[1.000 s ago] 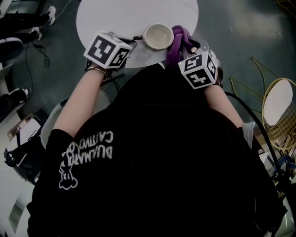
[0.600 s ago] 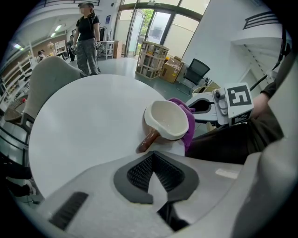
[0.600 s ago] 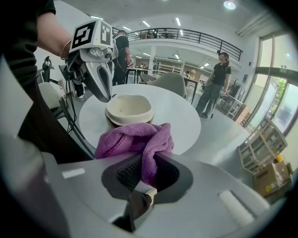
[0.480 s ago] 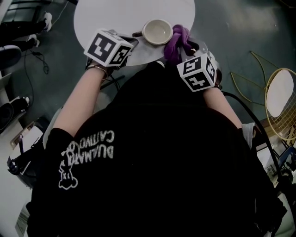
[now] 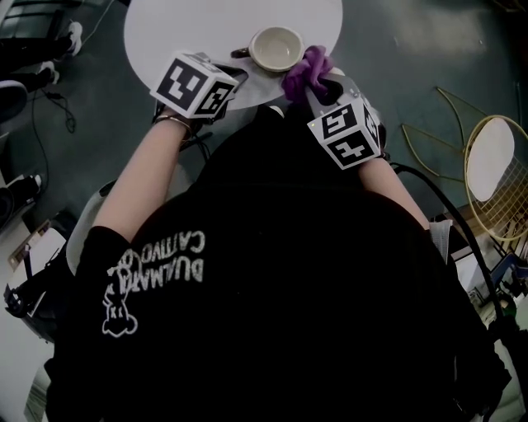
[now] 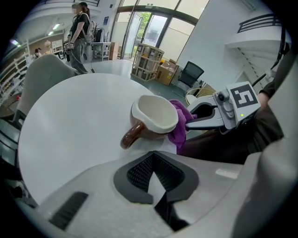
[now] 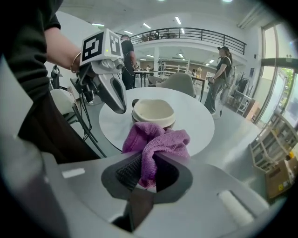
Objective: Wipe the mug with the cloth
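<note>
A mug (image 5: 276, 48), brown outside and cream inside, stands upright near the front edge of the round white table (image 5: 190, 25). Its handle (image 6: 132, 135) points toward my left gripper (image 6: 152, 173), which is shut with nothing in it, just short of the handle. My right gripper (image 7: 146, 174) is shut on a bunched purple cloth (image 7: 156, 144). The cloth (image 5: 304, 72) lies against the mug's right side in the head view. In the left gripper view the cloth (image 6: 181, 123) hangs between the mug (image 6: 153, 116) and the right gripper (image 6: 209, 116).
The table's front edge is right by the person's body. A yellow wire-frame stool (image 5: 495, 177) stands at the right on the floor. Cables (image 5: 49, 99) trail at the left. People (image 7: 219, 74) and chairs (image 7: 179, 83) stand farther off in the hall.
My right gripper has carried the cloth leftward in the head view, closer in against the mug's side. The left gripper has stayed by the handle, still shut.
</note>
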{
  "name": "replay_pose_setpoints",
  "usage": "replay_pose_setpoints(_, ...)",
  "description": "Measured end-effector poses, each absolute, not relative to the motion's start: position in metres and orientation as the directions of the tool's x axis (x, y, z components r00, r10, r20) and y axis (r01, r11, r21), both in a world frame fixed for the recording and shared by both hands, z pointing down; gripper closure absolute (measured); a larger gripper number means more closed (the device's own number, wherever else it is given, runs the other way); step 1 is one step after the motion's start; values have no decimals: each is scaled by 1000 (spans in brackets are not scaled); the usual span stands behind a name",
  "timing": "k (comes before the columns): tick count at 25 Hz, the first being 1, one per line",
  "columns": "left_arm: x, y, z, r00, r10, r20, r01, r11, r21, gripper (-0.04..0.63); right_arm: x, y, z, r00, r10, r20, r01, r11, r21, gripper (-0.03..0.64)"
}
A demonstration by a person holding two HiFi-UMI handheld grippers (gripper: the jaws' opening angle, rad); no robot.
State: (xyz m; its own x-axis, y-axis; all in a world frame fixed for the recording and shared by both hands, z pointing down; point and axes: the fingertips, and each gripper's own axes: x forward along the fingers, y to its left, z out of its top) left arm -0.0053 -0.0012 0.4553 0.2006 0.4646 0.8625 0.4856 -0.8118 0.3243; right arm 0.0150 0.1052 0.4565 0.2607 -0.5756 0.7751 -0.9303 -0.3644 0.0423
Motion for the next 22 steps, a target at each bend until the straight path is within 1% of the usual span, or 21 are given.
replay_pose_setpoints(3, -7, -1, 453, 221, 476, 851, 475, -815, 333, 589, 10, 101, 456, 211, -601, 771, -922, -383, -47, 572)
replay_pose_setpoints(6, -8, -3, 451, 237, 487, 841, 464, -817, 342, 589, 7, 97, 455, 168, -631, 758, -884, -437, -168, 573)
replay_pose_setpoints(8, -10, -4, 451, 243, 492, 836, 456, -818, 350, 589, 5, 94, 454, 149, -641, 753, -869, -448, -209, 574)
replay_pose_setpoints(13, -14, -6, 453, 267, 513, 816, 423, -823, 379, 589, -9, 82, 451, 61, -657, 752, -884, -385, -265, 580)
replay_pose_setpoints(22, -23, -16, 449, 324, 532, 782, 366, -833, 414, 589, -36, 57, 444, -57, -628, 776, -932, -246, -268, 580)
